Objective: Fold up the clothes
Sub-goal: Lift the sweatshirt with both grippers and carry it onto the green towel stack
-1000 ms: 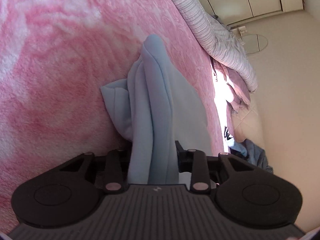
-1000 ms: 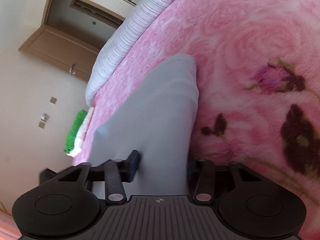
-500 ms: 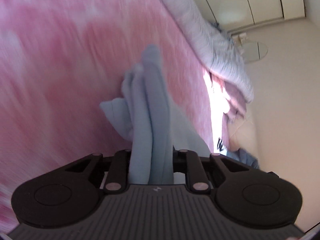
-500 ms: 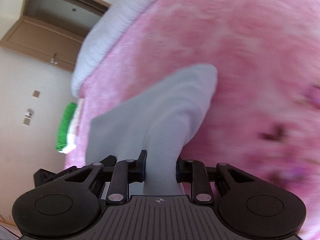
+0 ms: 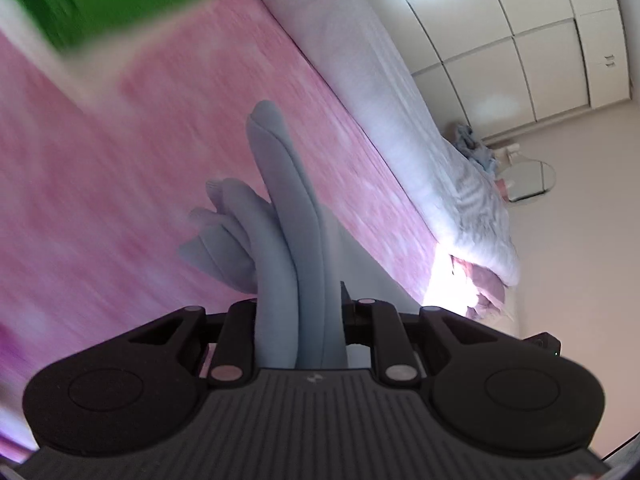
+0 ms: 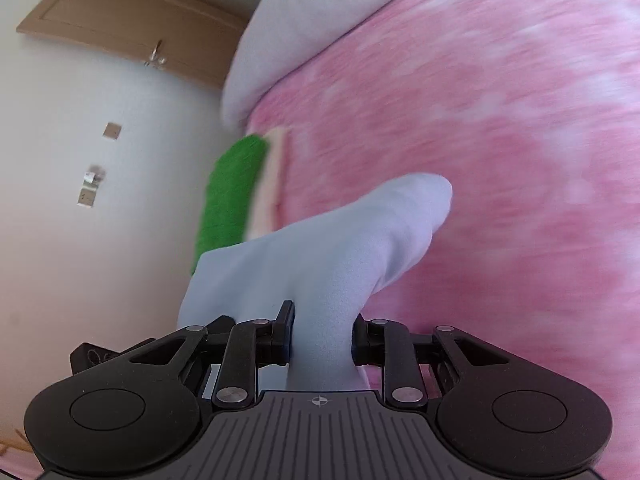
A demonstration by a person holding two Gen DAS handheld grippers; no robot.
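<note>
A bed (image 5: 100, 208) under a pink plush blanket (image 6: 500, 160) fills most of both views, with a pale striped duvet (image 5: 400, 112) bunched along its far edge and a white wardrobe (image 5: 500, 32) and a wooden door (image 6: 132, 20) beyond. A folded green item (image 6: 228, 196) lies on a cream one at the bed's edge; both are blurred.

The task's thing, a light blue garment (image 5: 292, 264), hangs between the two tools, lifted off the blanket, or at most brushing it. In the left wrist view it stands up from the jaws as several stacked folds, its long axis running straight ahead from the left gripper (image 5: 298, 320). In the right wrist view the cloth spreads wide and leans up and to the right from the right gripper (image 6: 322, 340), ending in a rounded fold.

Both sets of jaws are closed down on the cloth, parted only by its thickness: the left on a thick bundle of layers, the right on a thinner gathered edge. Neither hand is nearer; each has an end, so the piece spans them, and any coming move likely turns on carrying both ends together to keep the layers aligned. Which stage of the folding this is, I cannot tell.
</note>
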